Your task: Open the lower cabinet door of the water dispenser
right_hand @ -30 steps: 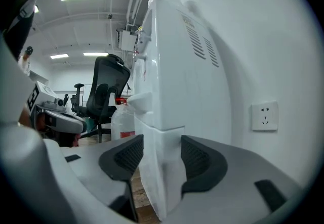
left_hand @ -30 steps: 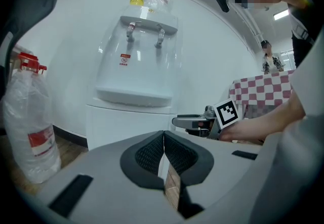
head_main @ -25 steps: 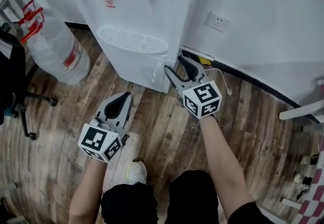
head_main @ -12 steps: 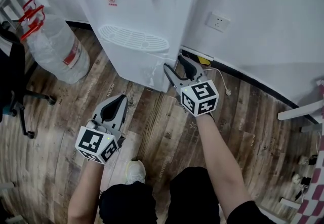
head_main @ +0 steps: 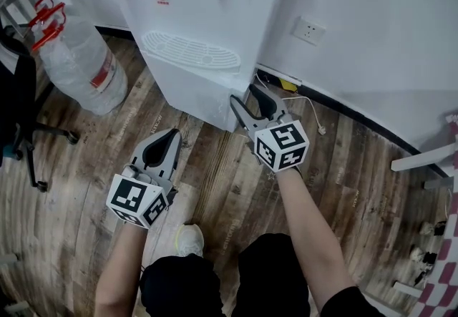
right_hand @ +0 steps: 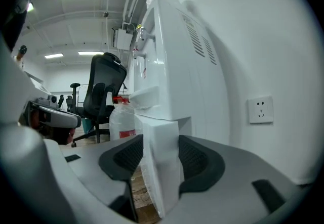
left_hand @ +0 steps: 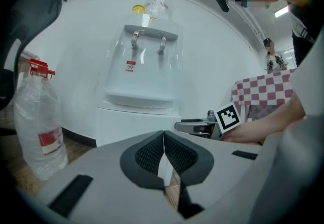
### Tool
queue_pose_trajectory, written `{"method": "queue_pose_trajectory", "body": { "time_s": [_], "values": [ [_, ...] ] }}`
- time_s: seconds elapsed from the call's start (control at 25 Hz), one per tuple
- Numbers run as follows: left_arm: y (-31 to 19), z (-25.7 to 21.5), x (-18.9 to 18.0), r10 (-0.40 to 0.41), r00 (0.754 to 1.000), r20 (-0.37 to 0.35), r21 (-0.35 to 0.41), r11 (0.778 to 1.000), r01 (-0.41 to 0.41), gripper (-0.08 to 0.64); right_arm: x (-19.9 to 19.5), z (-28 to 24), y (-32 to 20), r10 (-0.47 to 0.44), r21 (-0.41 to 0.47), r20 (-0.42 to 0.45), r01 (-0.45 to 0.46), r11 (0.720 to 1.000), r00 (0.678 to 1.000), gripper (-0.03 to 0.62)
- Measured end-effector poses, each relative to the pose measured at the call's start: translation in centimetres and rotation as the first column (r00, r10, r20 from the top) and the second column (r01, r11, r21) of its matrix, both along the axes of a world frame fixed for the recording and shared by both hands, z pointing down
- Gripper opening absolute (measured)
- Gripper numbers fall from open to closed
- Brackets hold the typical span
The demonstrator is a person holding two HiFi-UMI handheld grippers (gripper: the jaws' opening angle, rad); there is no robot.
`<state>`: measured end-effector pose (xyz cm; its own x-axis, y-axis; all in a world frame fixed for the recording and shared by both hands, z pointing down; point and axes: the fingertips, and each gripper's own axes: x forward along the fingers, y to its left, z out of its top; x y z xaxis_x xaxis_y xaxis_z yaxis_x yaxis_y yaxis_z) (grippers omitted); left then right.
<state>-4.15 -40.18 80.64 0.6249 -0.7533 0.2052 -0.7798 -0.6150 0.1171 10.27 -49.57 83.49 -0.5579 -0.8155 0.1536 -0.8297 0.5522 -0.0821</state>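
From the head view I see the white water dispenser (head_main: 207, 15) against the wall, with its lower cabinet door (head_main: 197, 94) facing me low down, just above the wooden floor (head_main: 215, 187). My right gripper (head_main: 243, 97) is at the door's right edge, one jaw on either side of that corner. My left gripper (head_main: 174, 135) hovers over the floor, apart from the dispenser, its jaws pressed together with nothing between them. A large water bottle (head_main: 79, 65) lies to the left and a wall socket (head_main: 309, 29) sits to the right. In the left gripper view, the left gripper (left_hand: 163, 134) shows both pads meeting tip to tip, empty; beyond them stand the dispenser (left_hand: 147, 66), the cabinet door (left_hand: 136, 124) below its drip tray, and the bottle (left_hand: 38, 117), with the right gripper (left_hand: 195, 127) at the door's right side. In the right gripper view, the right gripper (right_hand: 159, 142) is clamped on the door (right_hand: 157, 127): the white panel edge fills the gap and both pads touch it. A shadowed gap shows between that edge and the dispenser's side. An office chair (right_hand: 104, 91) stands behind.
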Motion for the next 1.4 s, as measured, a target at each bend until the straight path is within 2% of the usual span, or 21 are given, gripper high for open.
{"method": "queue_pose_trajectory", "body": {
  "time_s": [0.44, 0.72, 1.0, 1.28, 1.4],
  "values": [
    [0.7, -1.1, 0.3, -0.021, 1.0, 0.003, 0.005, 1.0, 0.021, 0.017, -3.1, 0.0, 5.2, -0.169, 0.006, -0.037, 0.17, 0.986, 0.985, 0.225],
    [1.4, -1.8, 0.4, -0.031, 1.0, 0.001, 0.014, 0.999, 0.031, 0.123, -7.2, 0.4, 8.8, -0.281, 0.007, -0.077, 0.282, 0.959, 0.957, 0.225],
    [2.1, -1.7, 0.1, -0.053, 0.996, 0.065, 0.019, 0.998, 0.052, 0.235, -10.7, 0.5, 11.5, -0.362, 0.009, -0.084, 0.364, 0.931, 0.928, 0.225],
    [2.1, -2.2, -0.8, -0.107, 0.989, 0.104, 0.04, 0.994, 0.103, 0.242, -13.8, 0.3, 13.3, -0.421, 0.008, -0.075, 0.423, 0.906, 0.904, 0.225],
    [2.0, -2.1, -1.3, -0.132, 0.981, 0.145, 0.053, 0.991, 0.125, 0.244, -14.9, 0.3, 13.9, -0.439, 0.008, -0.061, 0.441, 0.898, 0.896, 0.225]
  ]
}}
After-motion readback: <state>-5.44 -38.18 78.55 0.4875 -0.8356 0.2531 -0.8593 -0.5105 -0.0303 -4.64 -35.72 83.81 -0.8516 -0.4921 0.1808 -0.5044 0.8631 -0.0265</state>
